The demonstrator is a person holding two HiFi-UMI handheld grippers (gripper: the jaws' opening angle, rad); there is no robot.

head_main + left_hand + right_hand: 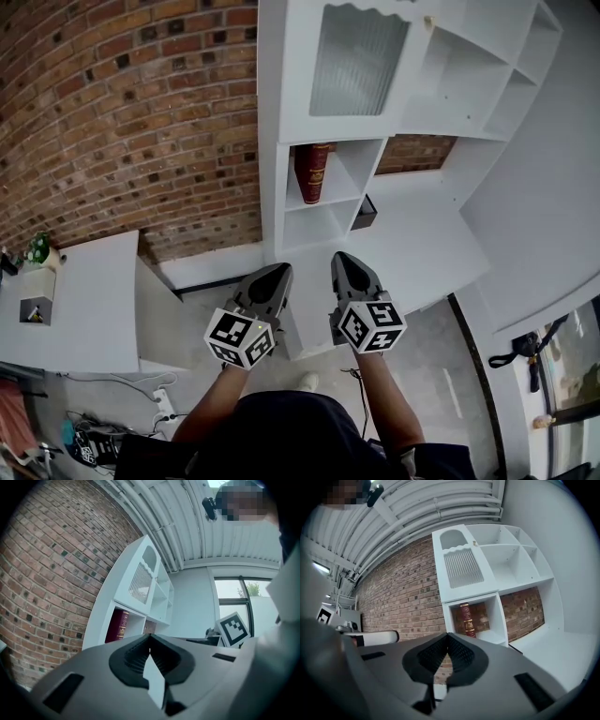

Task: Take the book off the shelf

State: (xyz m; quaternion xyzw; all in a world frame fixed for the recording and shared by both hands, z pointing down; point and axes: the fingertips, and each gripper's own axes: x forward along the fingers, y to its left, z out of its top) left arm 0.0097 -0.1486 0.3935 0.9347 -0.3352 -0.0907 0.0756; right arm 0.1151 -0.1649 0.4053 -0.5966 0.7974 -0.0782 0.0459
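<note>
Nearest the lens, the person's dark-clothed torso (281, 439) is seen, with both forearms stretched forward and the two tools held side by side, close together. The left tongs (278, 273) and the right tongs (341, 259) are both pointed roughly level toward the white shelf unit (271, 141). In each gripper view the jaws are shown brought together at their tips, with nothing held between them: left tongs (150, 637), right tongs (448, 634).

The book (310, 172), dark red with gilt on its spine, is stood upright in the open compartment below the ribbed-glass door, near that compartment's left wall. It is also visible beyond the jaw tips in the left gripper view (118, 626) and the right gripper view (467, 619), well apart from both tools.

The approach is judged to be the step in hand; no grasp has been made. For the next move, the remaining gap must be closed, one pair of tongs opened, and its jaws lined up across the spine.
</note>
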